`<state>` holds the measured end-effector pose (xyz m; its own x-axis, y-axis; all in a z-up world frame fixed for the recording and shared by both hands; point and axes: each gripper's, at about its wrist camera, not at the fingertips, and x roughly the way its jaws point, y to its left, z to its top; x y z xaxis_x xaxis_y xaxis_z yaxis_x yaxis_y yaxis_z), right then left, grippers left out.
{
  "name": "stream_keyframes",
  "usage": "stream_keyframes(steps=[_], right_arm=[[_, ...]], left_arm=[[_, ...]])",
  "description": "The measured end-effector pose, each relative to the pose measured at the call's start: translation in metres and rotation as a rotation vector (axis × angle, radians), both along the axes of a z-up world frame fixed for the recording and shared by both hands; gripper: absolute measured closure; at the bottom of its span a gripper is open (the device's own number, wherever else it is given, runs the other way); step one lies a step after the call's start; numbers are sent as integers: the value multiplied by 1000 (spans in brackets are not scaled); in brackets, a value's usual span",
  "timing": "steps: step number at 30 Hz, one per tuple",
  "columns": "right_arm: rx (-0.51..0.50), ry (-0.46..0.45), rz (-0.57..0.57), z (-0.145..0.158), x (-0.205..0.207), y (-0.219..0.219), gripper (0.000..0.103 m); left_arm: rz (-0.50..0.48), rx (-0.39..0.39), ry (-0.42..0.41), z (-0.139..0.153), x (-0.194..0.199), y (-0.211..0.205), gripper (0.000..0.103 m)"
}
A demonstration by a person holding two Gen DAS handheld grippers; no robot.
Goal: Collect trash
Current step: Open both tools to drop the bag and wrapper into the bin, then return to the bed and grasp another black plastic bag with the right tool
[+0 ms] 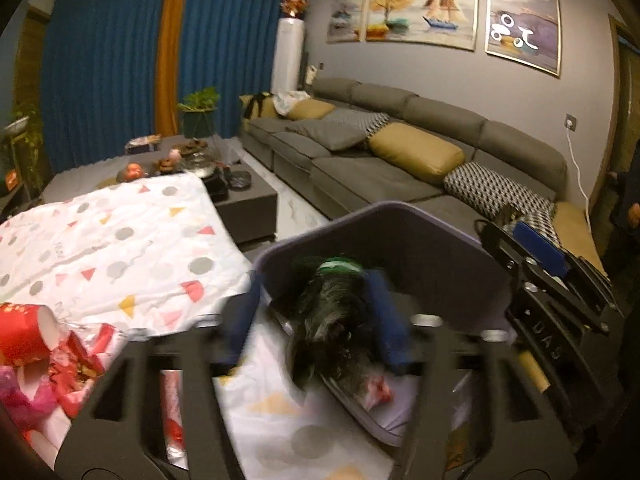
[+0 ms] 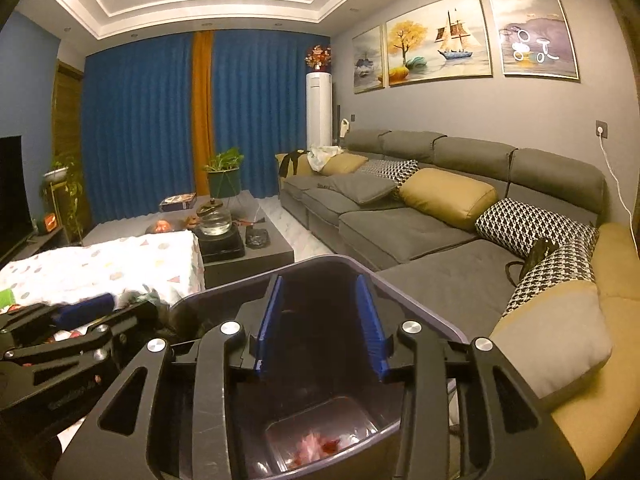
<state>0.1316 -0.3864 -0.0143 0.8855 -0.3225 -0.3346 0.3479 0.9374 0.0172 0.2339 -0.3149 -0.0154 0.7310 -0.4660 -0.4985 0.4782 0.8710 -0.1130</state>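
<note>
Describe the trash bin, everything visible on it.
The trash bin is a dark, grey-purple plastic tub with a rounded rectangular rim, open-topped, no lid in view. It stands beside the table's patterned cloth, in front of the sofa. Pink and red scraps lie on its bottom. The right gripper hangs open over its mouth, empty. The left gripper is at its rim with a crumpled dark wrapper, green at one end, between its fingers.

The left tool (image 1: 316, 316) is blurred, its 2 blue fingers (image 1: 390, 320) spread wide with dark material between them — whether they press on it is unclear. The right tool (image 2: 320, 328) has its 2 fingers parallel and apart — nothing between them.
</note>
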Motion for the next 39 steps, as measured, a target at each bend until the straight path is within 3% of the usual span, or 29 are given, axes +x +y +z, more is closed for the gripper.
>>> stream_keyframes(steps=[8,17,31,39], right_arm=[[0,-8,5,3,-9,10,44],[13,-32,68,12,-38,47,24],[19,14,338,1,-74,174,20],[40,81,453,-19,-79,235,20]], left_arm=[[119,7,-35,10,-18,43,19],[261,20,-76,22,-73,123,14],[495,70,-115,13,-150,254,14],[597,36,-89,5,-170,323,14]])
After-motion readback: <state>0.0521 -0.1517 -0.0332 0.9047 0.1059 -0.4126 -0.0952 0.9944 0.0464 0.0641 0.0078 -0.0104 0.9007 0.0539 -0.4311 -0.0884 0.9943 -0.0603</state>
